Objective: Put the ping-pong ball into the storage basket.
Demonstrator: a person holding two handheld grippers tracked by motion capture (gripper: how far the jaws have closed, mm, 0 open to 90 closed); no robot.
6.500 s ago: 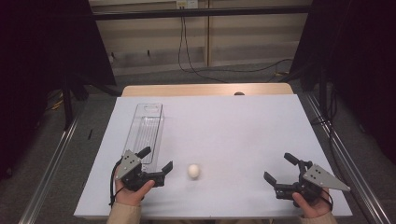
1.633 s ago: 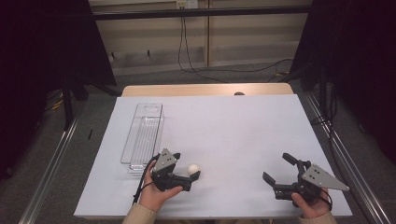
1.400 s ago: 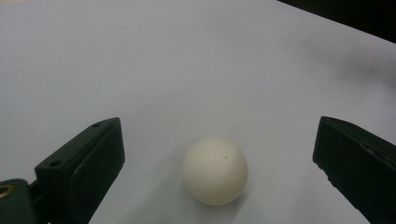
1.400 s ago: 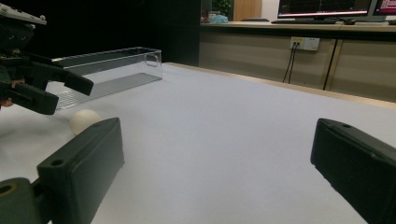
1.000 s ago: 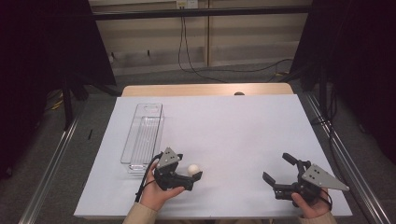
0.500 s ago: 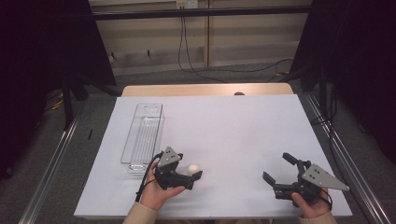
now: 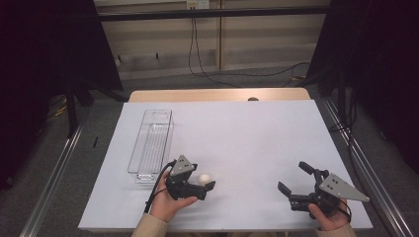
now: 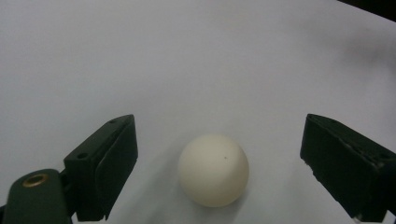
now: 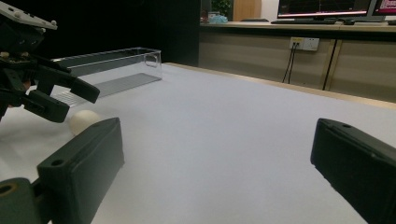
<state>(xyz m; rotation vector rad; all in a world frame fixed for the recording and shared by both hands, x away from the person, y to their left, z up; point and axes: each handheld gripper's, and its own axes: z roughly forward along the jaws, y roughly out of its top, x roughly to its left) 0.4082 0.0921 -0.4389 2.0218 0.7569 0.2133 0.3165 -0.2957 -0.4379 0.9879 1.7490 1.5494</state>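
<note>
So the left gripper [image 7: 203, 182] sat low over the white table [image 7: 257, 143], near the front edge, with its jaws on either side of a small off-white ball [image 7: 205, 177]. In the left gripper view the ball [image 8: 213, 170] rested on the table right between the two black pads, with a clear gap on each side, so nothing was pinching it. The jaws had just been closing in a bit, but they weren't touching the ball.

Just behind and to the left of that hand was a long clear plastic tray [image 7: 152, 143], lying lengthwise away from the person, close to the gripper but not touching it as far as I could tell.

The right gripper [image 7: 293, 178] was well apart from all that, over at the front right of the table, jaws spread wide with only bare table between them. From the right gripper view you could see the ball [image 9: 83, 121] far off beside the left gripper [image 9: 60, 99], with the tray [image 9: 112, 65] behind them.
</note>
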